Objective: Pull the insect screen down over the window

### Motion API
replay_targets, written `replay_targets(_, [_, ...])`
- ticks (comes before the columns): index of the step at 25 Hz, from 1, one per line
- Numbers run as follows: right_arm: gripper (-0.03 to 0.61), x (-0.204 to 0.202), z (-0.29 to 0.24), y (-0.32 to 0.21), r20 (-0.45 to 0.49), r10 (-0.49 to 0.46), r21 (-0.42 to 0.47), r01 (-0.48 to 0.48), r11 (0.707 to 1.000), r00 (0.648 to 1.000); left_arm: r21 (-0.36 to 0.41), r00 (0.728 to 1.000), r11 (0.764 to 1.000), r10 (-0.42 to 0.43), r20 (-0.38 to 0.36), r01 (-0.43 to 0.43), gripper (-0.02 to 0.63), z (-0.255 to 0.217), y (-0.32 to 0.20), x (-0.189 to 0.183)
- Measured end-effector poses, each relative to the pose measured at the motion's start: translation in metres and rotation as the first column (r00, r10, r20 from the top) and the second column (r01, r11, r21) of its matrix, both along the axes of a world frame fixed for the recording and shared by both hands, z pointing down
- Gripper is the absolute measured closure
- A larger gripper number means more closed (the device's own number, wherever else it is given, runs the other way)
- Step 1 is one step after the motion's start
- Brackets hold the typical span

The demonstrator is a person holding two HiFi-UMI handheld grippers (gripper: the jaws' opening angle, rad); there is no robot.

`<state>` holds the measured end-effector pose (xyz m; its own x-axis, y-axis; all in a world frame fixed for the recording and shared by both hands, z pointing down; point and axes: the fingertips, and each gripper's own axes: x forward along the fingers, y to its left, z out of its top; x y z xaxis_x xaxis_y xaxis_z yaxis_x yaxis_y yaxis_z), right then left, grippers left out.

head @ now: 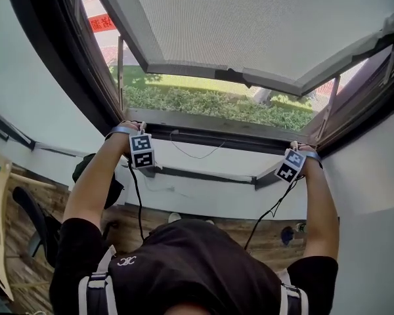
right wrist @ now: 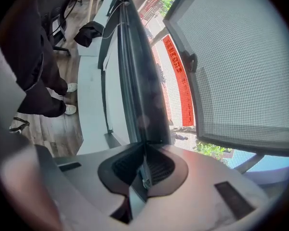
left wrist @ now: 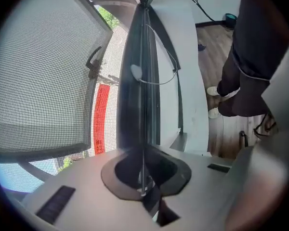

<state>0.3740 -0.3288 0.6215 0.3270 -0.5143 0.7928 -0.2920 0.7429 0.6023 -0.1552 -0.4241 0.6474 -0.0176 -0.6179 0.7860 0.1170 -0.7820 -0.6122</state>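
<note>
**Both grippers clamp the insect screen's bottom bar low in the window.**

The dark bottom bar (head: 217, 135) runs along the lower edge of the window (head: 111, 97), just above the white sill (head: 203, 192). The left gripper (left wrist: 143, 177) holds the bar near its left end and the right gripper (right wrist: 145, 172) holds it near its right end. Each gripper view shows the two pads pressed together on the bar's thin edge, with the bar running straight away from them. A thin cord (head: 197, 153) hangs in a loop from the middle of the bar. Beyond the bar, a grey-framed sash (head: 249, 25) tilts outward over a green hedge (head: 210, 100). A fine mesh grid shows across the sash, but whether that is the screen's own mesh cannot be told.
</note>
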Motion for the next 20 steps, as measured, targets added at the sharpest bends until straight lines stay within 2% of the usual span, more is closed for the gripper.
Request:
replay_targets(5, [0.552,0.002,0.013,-0.001,-0.027,-0.001,0.025,0.002,1.0,1.0,0.004,1.0,1.0,-0.005,-0.004,0.005,0.588,0.014,0.001,0.001])
replay_targets(9, [0.552,0.003,0.029,-0.001,-0.035,0.008,0.032,-0.007,0.999,0.999,-0.016,0.998,1.0,-0.018,0.054,0.019,0.588,0.02,0.009,-0.004])
replay_targets(12, [0.552,0.003,0.034,0.002,-0.055,0.017,0.011,-0.017,1.0,0.998,-0.006,0.997,1.0,-0.03,0.069,0.03,0.588,0.025,0.009,-0.006])
replay_targets(15, [0.552,0.003,0.032,0.0,-0.059,0.011,0.009,-0.01,1.0,0.998,0.014,0.998,0.999,-0.051,0.045,0.05,0.588,0.027,0.004,-0.003])
replay_targets(17, [0.554,0.004,0.03,-0.005,-0.064,-0.002,0.039,0.005,0.999,0.998,0.049,0.998,0.997,-0.056,0.009,0.056,0.587,0.031,-0.005,0.002])
replay_targets(20, [0.555,0.005,0.029,-0.004,-0.112,0.0,0.073,0.009,0.997,0.994,0.089,0.999,0.995,-0.051,-0.002,0.051,0.586,0.031,-0.01,0.002])
